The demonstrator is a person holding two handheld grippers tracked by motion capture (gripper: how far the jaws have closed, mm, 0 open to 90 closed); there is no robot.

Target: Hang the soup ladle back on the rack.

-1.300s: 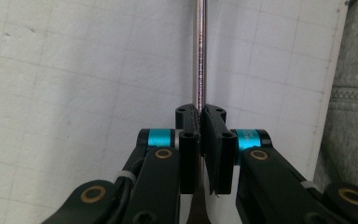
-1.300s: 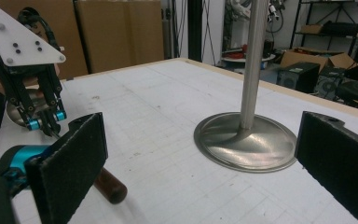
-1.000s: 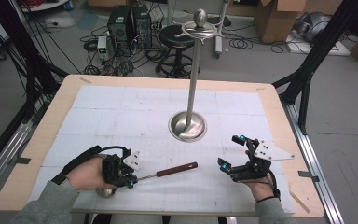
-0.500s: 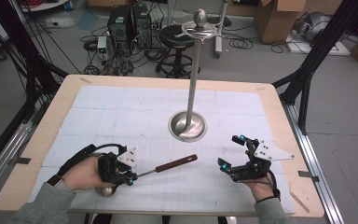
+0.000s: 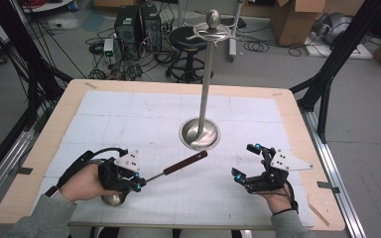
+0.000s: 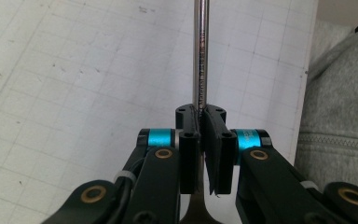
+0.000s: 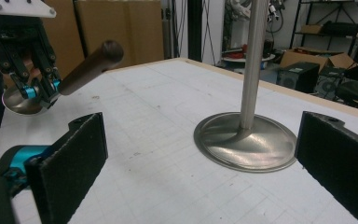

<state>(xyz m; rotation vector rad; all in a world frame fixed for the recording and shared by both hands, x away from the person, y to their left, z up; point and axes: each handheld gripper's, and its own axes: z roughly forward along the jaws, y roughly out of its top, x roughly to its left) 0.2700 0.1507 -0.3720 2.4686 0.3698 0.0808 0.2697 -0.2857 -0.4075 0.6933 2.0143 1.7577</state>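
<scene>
A ladle with a thin steel shaft [image 6: 201,56], a dark brown wooden handle [image 5: 186,162] and a round steel bowl [image 5: 113,199] is off the table at the front left, handle end tilted up. My left gripper [image 5: 140,182] is shut on the shaft close to the bowl; the pads [image 6: 189,140] pinch the shaft. In the right gripper view the left gripper [image 7: 42,91] and the ladle's handle [image 7: 91,65] are at upper left. My right gripper [image 5: 243,159] stands open at the front right, its jaws wide apart with nothing between them [image 7: 203,120].
A tall steel stand [image 5: 206,84] with a round dished base [image 5: 199,134] and hooks at its top rises from the middle of the white gridded mat [image 5: 129,119] on the wooden table [image 5: 287,114]. Boxes, cables and a stool lie on the floor beyond.
The left gripper has tilted the ladle so its wooden handle end has risen and swung a little toward the stand. The right gripper has not moved.
</scene>
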